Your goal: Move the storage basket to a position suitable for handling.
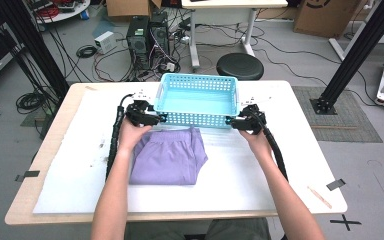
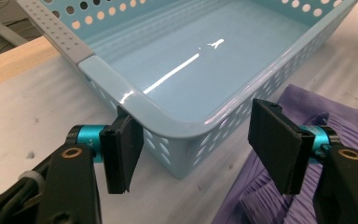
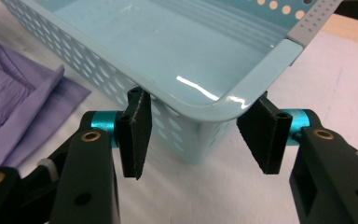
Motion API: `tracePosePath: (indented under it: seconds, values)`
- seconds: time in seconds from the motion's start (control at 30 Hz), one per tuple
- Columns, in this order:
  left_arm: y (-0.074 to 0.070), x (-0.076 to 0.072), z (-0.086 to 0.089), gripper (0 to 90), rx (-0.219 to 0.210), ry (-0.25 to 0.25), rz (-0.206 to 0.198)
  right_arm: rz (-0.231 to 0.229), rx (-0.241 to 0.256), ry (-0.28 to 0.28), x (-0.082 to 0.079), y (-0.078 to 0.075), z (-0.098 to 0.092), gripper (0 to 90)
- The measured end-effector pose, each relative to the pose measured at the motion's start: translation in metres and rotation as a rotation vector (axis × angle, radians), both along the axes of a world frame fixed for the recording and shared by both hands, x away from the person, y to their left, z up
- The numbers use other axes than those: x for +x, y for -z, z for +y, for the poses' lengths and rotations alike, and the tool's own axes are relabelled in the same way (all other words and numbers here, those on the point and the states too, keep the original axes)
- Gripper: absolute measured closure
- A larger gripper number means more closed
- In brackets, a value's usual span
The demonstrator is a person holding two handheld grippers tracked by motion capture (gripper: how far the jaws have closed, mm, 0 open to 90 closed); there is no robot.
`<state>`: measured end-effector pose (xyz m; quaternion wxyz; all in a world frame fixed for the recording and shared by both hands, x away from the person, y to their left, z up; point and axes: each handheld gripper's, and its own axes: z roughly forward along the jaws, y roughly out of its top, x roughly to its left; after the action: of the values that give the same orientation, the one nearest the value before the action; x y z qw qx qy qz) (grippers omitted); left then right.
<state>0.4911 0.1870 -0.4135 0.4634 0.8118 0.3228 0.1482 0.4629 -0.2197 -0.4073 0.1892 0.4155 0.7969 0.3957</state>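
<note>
Crosswise, the blue basket (image 1: 196, 100) spans between the left gripper (image 1: 161, 118) and right gripper (image 1: 230, 121).

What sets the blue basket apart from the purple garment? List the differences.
The blue basket is rigid perforated plastic; the purple garment is soft folded cloth. The blue basket stands open and empty, with walls, while the purple garment lies flat. The blue basket sits farther from the person, the purple garment nearer. Both rest on the white table cover.
</note>
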Motion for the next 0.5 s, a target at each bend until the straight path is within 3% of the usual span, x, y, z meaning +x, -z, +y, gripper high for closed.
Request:
tracePosePath:
  seconds: [0.1,0.5]
  values:
    - [-0.0002,-0.0031,0.0044,35.9,-0.002,-0.003,0.000,0.012,-0.003,-0.003,0.0075,-0.0003,0.0044,47.4]
    - [0.0009,-0.0081,0.0084,34.9,-0.020,-0.005,-0.004,0.004,0.001,0.000,0.0112,0.0031,0.0070,48.0]
